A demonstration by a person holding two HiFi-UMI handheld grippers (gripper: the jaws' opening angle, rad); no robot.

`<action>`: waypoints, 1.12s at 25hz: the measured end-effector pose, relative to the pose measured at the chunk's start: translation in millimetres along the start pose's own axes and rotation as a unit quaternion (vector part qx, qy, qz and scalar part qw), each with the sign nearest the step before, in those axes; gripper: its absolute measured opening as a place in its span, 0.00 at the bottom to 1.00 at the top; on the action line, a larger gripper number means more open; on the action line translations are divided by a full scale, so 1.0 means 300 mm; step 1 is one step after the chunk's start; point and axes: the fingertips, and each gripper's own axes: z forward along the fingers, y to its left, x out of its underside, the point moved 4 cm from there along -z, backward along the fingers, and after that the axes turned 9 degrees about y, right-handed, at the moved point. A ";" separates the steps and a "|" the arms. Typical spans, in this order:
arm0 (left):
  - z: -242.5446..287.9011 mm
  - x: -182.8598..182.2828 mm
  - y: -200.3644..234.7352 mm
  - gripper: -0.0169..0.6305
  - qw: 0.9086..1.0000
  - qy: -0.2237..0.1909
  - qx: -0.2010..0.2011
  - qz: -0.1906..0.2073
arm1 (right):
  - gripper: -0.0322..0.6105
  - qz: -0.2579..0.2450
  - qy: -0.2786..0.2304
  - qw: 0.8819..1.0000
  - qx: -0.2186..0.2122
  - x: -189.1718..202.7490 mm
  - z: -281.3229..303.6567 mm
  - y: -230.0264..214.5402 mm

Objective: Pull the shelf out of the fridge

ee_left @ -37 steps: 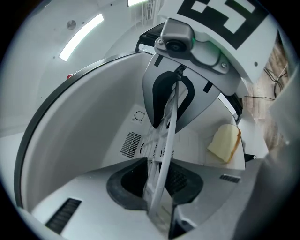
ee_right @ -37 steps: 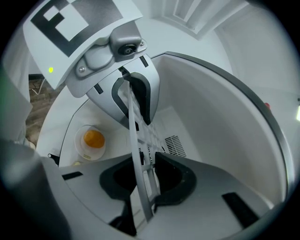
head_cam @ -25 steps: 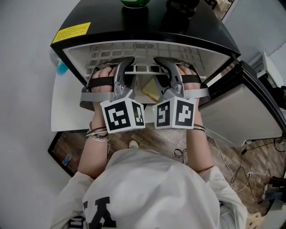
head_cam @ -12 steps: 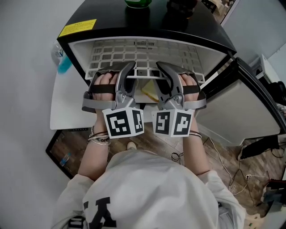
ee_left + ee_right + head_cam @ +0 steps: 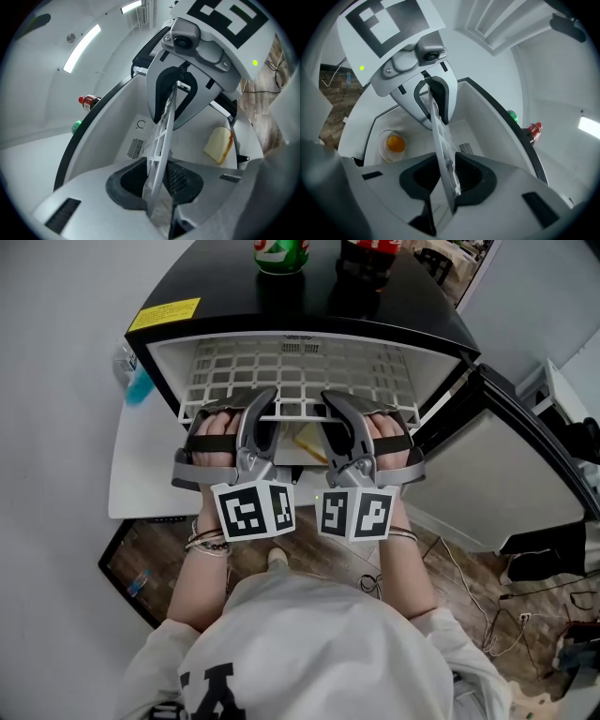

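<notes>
White shelf (image 5: 163,136) inside left tool (image 5: 158,183)

wall (image 5: 56,427): wht | floor (image 5: 473,563): wood planks | ceiling strip lights (image 5: 82,47): on

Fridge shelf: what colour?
White, an open grid; the shelf shows best in the head view.

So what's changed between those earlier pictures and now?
The white shelf has slid further out of the fridge, toward the person. The left claw and the right claw stay clamped on its front edge; the right claw has just been closing tighter. The fridge stays put.
</notes>
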 end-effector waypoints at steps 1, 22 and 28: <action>-0.006 0.000 -0.001 0.15 1.000 0.001 -0.001 0.000 | 0.20 -0.001 0.000 1.000 0.001 -0.002 -0.006 0.001; -0.147 -0.016 -0.047 0.15 0.999 0.020 -0.031 0.011 | 0.19 -0.017 -0.012 1.000 0.016 -0.017 -0.146 0.039; -0.177 -0.024 -0.052 0.15 0.999 0.032 -0.036 0.010 | 0.19 -0.017 -0.016 1.000 0.014 -0.021 -0.178 0.041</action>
